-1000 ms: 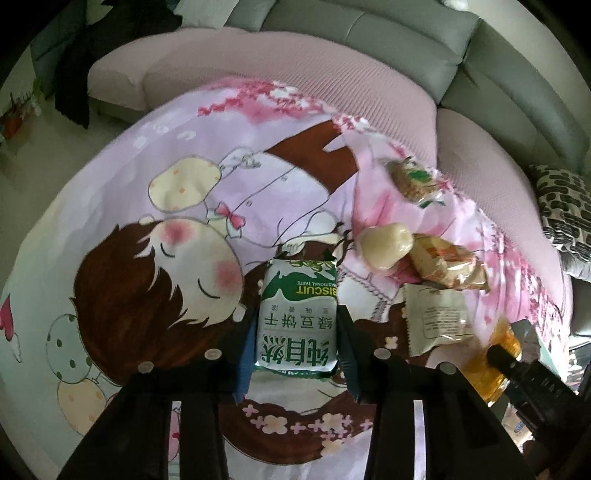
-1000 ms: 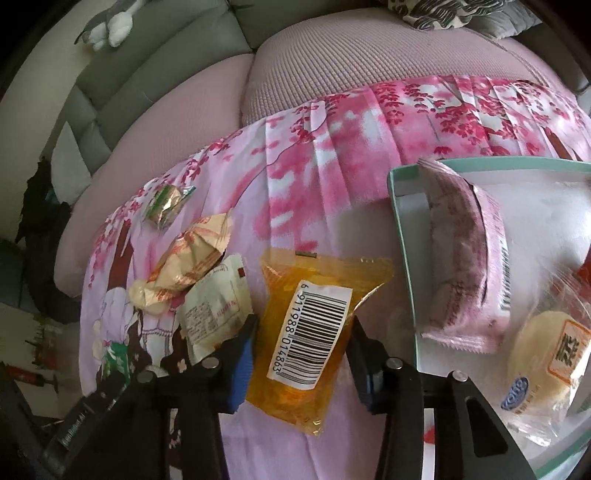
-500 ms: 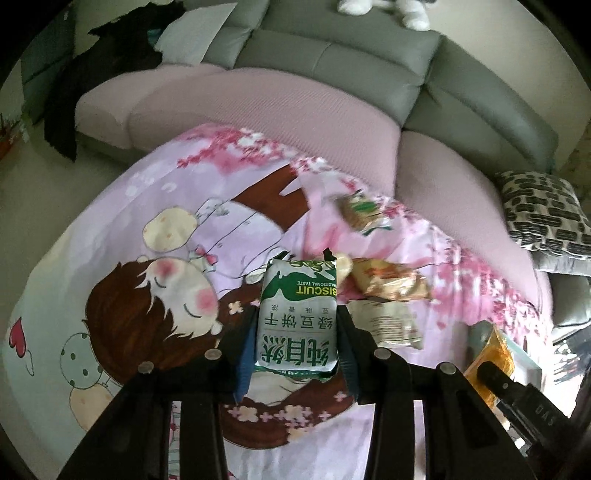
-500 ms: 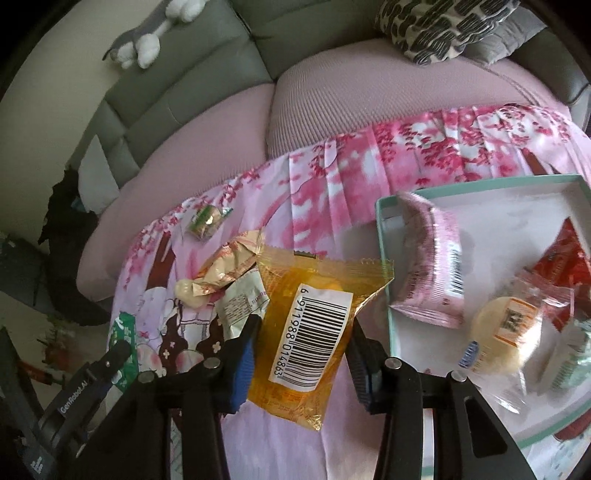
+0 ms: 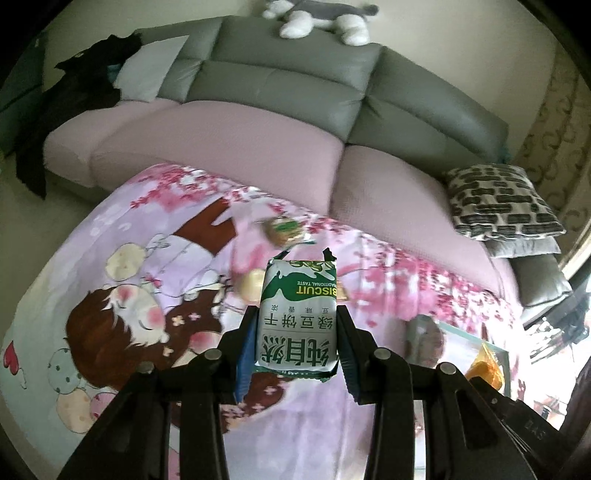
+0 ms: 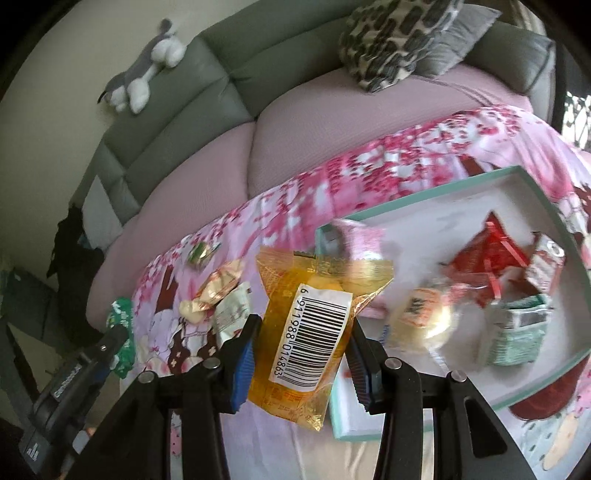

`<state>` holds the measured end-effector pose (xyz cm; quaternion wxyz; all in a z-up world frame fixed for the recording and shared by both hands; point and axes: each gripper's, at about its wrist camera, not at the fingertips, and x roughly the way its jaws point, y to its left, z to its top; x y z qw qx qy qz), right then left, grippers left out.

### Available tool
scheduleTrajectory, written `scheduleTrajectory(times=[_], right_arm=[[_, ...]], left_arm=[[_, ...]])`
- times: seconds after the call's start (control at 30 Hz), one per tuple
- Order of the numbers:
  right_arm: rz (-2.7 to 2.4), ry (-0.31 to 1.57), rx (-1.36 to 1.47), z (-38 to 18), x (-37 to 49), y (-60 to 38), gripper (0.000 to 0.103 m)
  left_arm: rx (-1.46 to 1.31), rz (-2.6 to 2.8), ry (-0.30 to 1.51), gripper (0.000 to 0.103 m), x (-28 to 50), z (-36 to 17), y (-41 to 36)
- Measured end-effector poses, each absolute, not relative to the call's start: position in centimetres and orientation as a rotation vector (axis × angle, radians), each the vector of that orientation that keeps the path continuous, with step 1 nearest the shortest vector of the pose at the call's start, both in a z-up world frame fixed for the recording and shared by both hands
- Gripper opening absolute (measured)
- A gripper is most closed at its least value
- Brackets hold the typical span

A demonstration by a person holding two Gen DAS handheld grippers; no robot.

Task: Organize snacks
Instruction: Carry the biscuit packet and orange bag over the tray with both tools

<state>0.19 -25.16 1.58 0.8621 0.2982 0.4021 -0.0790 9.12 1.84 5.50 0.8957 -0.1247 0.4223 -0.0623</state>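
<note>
My left gripper (image 5: 297,326) is shut on a green and white biscuit packet (image 5: 298,317) and holds it well above the pink cartoon cloth (image 5: 155,266). My right gripper (image 6: 303,336) is shut on an orange snack packet (image 6: 314,321) with a barcode label, held above the left edge of the teal-rimmed white tray (image 6: 424,201). The tray holds several snacks: a pink packet (image 6: 360,240), a red one (image 6: 487,254), a round bun (image 6: 421,317) and a green-white packet (image 6: 517,328). The tray's corner also shows in the left wrist view (image 5: 476,339).
Loose snacks lie on the cloth: a small green-gold one (image 6: 199,251), a yellow wrapped one (image 6: 218,291), a white sachet (image 6: 232,310). A grey and pink sofa (image 5: 258,122) stands behind, with a patterned cushion (image 5: 502,201) and a plush toy (image 5: 321,18).
Both grippers have risen with their packets, so the cloth and tray look farther away. The right gripper has shifted toward the tray, which now shows more fully.
</note>
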Motion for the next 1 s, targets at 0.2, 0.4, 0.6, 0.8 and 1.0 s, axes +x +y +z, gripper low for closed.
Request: scheduleTrajectory(times=[0.2,0.4,0.6,0.8,1.0], right_arm=[[-0.196,0.82,0.678,1.5,-0.8,-27.7,0.047],[-0.245,0.789,0.739,1.4,-2.1,-30.9,0.047],[-0.324,0.767,0.802,0.9,-3.7,-34.2,0.047],[-0.385,0.758,0.824,0.6,-4.7,-36.6,0.047],[-0.447,0.747,0.788,0.6,-5.0,-38.4,0.047]], left_arm=[[-0.234,-0.175,0.859,0.042,8.4,6.4,-0.4],[-0.212,-0.25,0.873,0.042,8.2,6.2,-3.1],[-0.174,-0.333,0.87,0.042,7.5,6.3,-6.2],[-0.117,-0.381,0.879,0.042,6.9,6.1,-8.8],[-0.087,-0.395,0.907,0.042,6.8,5.4,-10.0]])
